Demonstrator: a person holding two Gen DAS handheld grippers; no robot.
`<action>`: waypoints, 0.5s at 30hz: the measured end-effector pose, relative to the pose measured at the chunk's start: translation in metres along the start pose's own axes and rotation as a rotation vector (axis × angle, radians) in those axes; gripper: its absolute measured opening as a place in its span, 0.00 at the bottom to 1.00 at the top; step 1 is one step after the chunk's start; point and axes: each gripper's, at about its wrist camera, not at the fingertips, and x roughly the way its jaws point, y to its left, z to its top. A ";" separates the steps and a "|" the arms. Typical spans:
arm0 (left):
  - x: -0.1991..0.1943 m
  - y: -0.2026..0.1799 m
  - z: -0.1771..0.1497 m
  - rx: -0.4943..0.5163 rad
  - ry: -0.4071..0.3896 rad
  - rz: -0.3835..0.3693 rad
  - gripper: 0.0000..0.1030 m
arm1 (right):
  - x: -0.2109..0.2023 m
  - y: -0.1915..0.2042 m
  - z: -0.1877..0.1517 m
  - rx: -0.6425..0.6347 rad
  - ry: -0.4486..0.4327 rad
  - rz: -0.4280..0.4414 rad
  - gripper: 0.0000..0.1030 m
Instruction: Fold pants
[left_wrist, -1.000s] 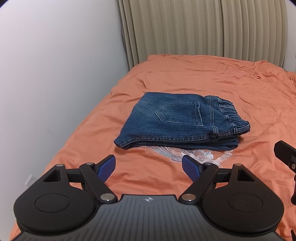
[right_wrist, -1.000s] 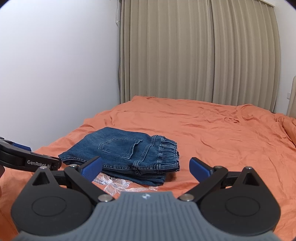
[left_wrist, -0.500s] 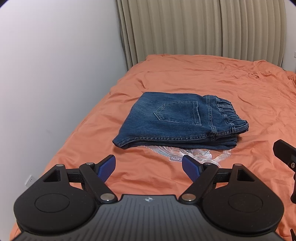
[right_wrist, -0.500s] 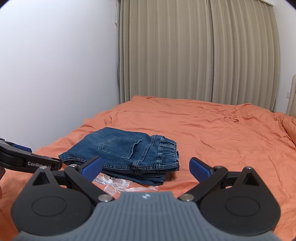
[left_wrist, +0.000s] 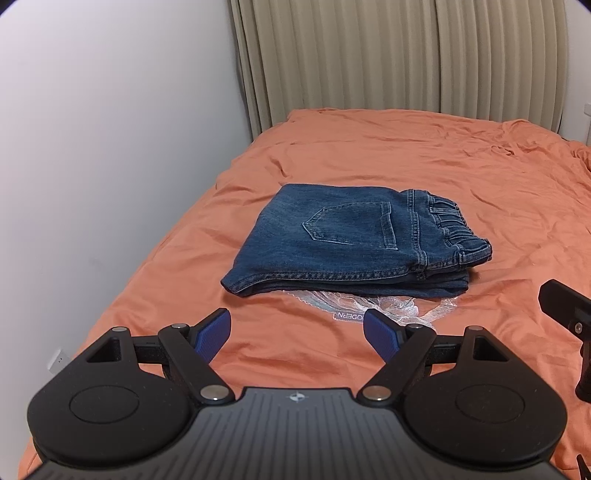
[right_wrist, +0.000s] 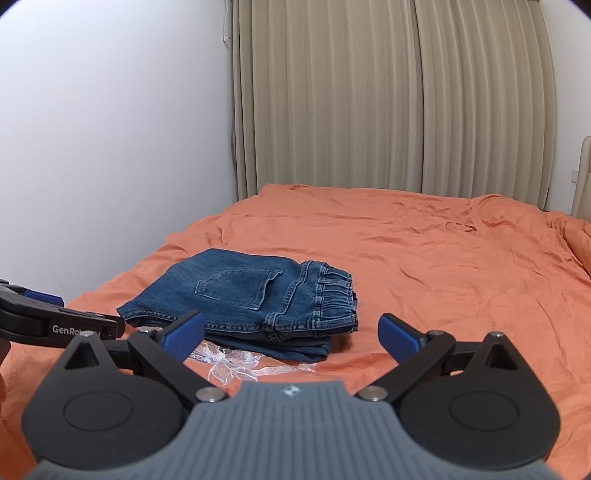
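Note:
The blue jeans (left_wrist: 354, 240) lie folded in a compact stack on the orange bed, back pocket up and elastic waistband to the right; they also show in the right wrist view (right_wrist: 255, 299). My left gripper (left_wrist: 297, 334) is open and empty, held above the bed short of the jeans' near edge. My right gripper (right_wrist: 291, 338) is open and empty, near the jeans' front right corner. Neither touches the jeans. Part of the right gripper (left_wrist: 565, 314) shows at the left view's right edge, and the left gripper (right_wrist: 55, 321) at the right view's left edge.
The orange bedsheet (left_wrist: 424, 147) has a white printed emblem (left_wrist: 373, 306) just in front of the jeans. A white wall (left_wrist: 110, 147) runs along the bed's left side. Beige curtains (right_wrist: 388, 103) hang behind the bed.
Both grippers have drawn back and risen slightly from the jeans. The jeans have not moved. Both grippers stay open.

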 end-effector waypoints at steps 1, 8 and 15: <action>0.000 0.000 0.000 0.000 -0.001 0.000 0.92 | 0.000 0.000 0.000 0.002 0.001 0.000 0.93; 0.000 0.002 0.001 -0.001 -0.002 -0.001 0.92 | 0.002 0.000 0.002 0.014 0.014 0.012 0.93; 0.000 0.002 0.001 0.000 -0.002 -0.001 0.92 | 0.003 0.000 0.001 0.020 0.028 0.019 0.93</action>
